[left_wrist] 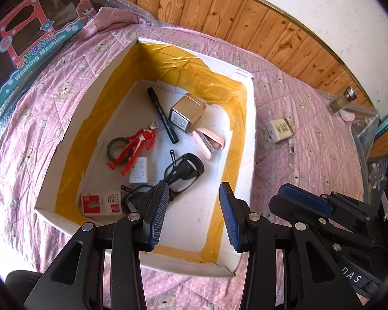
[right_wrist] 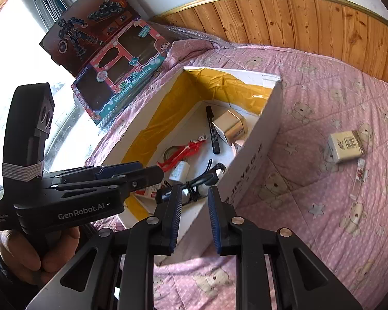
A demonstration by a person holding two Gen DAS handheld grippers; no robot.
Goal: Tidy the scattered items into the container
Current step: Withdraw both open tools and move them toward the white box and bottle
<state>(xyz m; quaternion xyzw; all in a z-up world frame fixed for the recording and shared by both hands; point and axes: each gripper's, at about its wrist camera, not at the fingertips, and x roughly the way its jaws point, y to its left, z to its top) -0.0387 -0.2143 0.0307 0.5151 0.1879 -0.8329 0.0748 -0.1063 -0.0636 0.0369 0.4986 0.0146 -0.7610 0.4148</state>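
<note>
A white cardboard box (left_wrist: 248,134) lined with yellow tape is seen on a bed covered by a pink bear-print quilt (left_wrist: 310,160), toward the wood-panelled headboard side. Inside the box are found a black marker (left_wrist: 161,115), a gold tin (left_wrist: 187,112), a red toy figure (left_wrist: 137,147) lying across a roll of dark tape (left_wrist: 116,149), a white charger (left_wrist: 139,170), black glasses (left_wrist: 186,170), a pink case (left_wrist: 209,142), a red-and-white staple box (left_wrist: 101,202) and a black cable (left_wrist: 134,193).

The left tool (left_wrist: 194,217) is held over the near end of the box with its blue-padded fingers spread wide; nothing is gripped between them. The right tool (right_wrist: 194,219) is positioned at the box's near right corner, its fingers parted by a moderate gap and likewise empty.

Outside the box, on the quilt toward the bed's right edge, a small cream-coloured box (right_wrist: 345,146) is left lying, with a small clear packet (right_wrist: 360,171) just beside it. A glass jar (left_wrist: 342,100) is seen at the far right edge of the bed. Toy packaging marked "Washing Machine" (right_wrist: 121,75) is propped at the bed's far left corner.
</note>
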